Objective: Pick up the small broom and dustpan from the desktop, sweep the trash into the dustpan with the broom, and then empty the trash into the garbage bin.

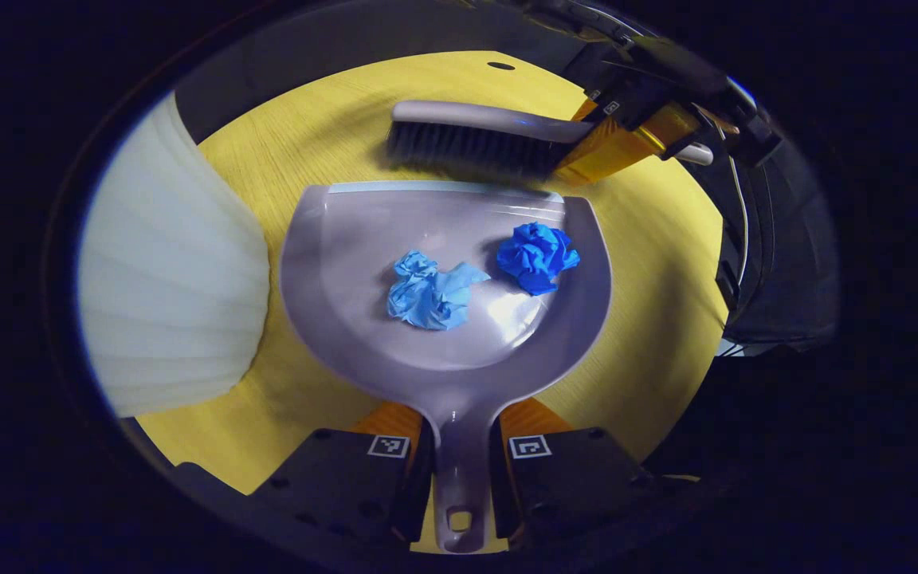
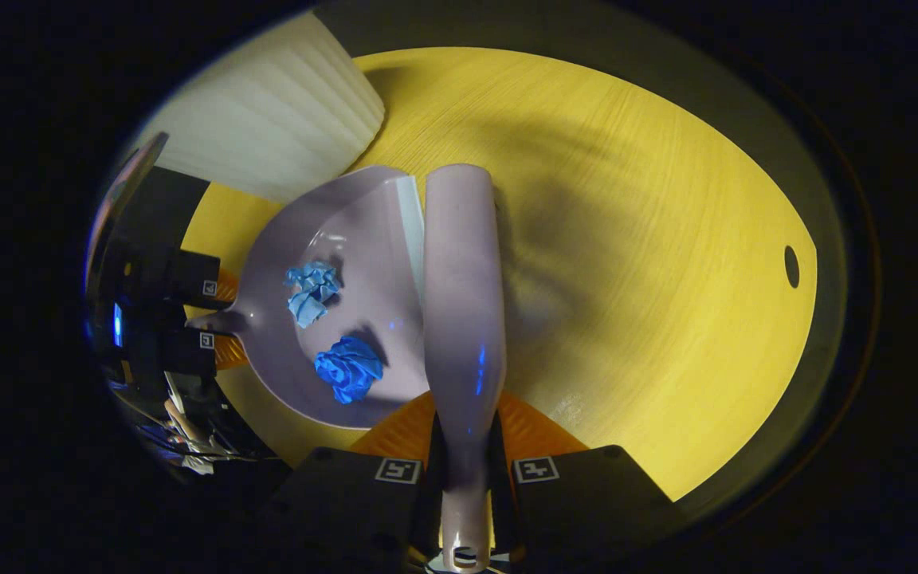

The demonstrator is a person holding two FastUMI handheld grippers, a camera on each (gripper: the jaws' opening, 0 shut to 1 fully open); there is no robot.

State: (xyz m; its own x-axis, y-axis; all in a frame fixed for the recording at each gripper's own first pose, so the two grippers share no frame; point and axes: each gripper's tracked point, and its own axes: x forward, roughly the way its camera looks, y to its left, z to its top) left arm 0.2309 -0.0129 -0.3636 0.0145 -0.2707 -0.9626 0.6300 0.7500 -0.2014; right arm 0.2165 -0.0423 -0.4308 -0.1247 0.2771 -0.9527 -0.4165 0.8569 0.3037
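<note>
Dustpan flat on desk, handle clamped in left gripper; both paper wads inside. Right gripper clamped on broom at pan lip. Risk: tilting pan during lift toward bin spills wads.

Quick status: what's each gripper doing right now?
Left gripper: shut on the dustpan handle.
Right gripper: shut on the small broom handle.

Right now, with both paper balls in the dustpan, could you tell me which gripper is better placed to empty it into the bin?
Left. The left gripper grips the dustpan handle, beside the white bin.
</note>
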